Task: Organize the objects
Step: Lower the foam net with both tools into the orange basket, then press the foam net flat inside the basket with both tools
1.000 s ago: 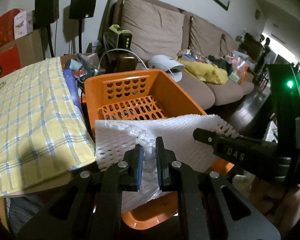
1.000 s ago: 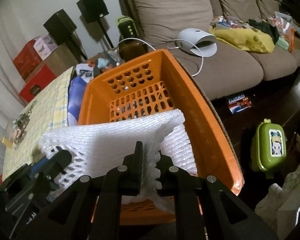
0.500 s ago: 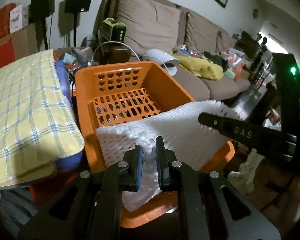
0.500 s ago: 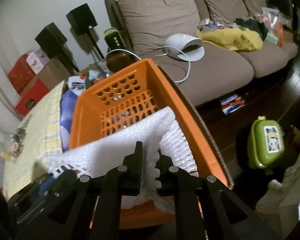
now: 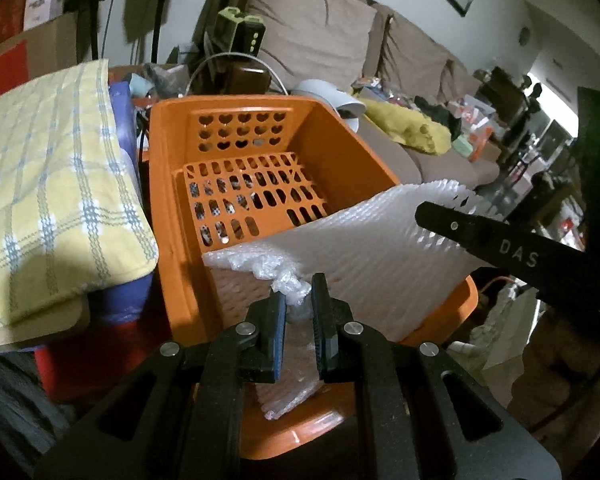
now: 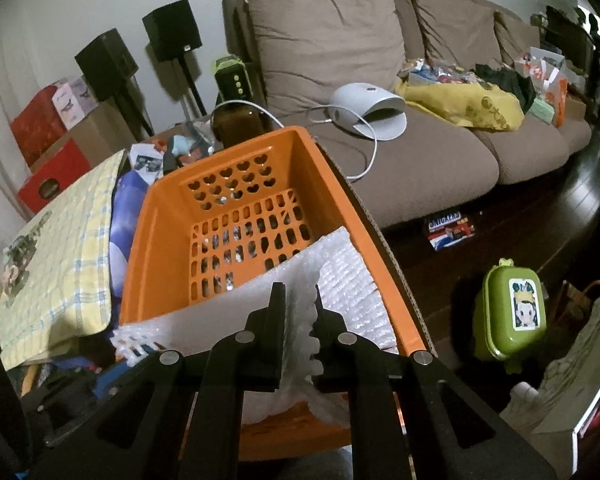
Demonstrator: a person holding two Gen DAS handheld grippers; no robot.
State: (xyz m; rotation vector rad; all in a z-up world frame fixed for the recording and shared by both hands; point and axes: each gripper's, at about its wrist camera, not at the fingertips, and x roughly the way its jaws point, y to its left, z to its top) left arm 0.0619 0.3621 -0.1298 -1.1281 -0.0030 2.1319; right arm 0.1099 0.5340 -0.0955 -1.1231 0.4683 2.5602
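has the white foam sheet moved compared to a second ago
Yes. The foam sheet, gripped by both tools, has sunk lower into the orange basket: in the right wrist view more of the basket's slotted floor shows above its top edge than before.

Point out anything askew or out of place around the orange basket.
The white foam sheet sits crooked: both grippers, left and right, pinch it, and it slants across the orange basket, one corner poking past the rim. On the floor lies a Snickers pack.

Brown sofa (image 6: 380,92) at 12 o'clock carries a white domed device (image 6: 368,114); green case (image 6: 512,316) on floor at 3 o'clock; yellow plaid cloth (image 5: 48,184), possibly a cushion, at 9 o'clock.
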